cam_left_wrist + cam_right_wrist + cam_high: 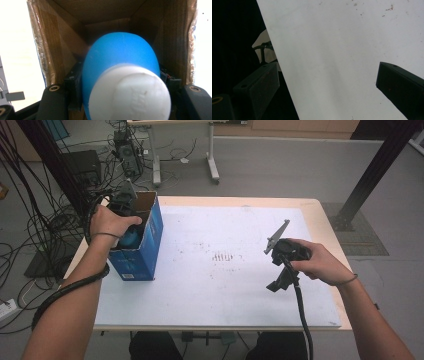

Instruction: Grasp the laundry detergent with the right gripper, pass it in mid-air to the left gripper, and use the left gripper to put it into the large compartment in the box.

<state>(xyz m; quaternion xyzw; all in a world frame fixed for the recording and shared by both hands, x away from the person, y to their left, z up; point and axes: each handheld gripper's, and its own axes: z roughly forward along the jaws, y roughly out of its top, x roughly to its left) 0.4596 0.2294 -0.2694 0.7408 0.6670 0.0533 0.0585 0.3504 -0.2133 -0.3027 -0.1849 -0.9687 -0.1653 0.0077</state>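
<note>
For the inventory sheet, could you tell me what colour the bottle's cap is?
White, on a blue bottle; the cap shows best in the left gripper view.

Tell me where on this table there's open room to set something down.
The white table sheet is bare from the blue cardboard box at the left across to the right tongs, and along the far edge. It is crowded at the box, where the left tongs hold a blue bottle with a white cap inside.
</note>
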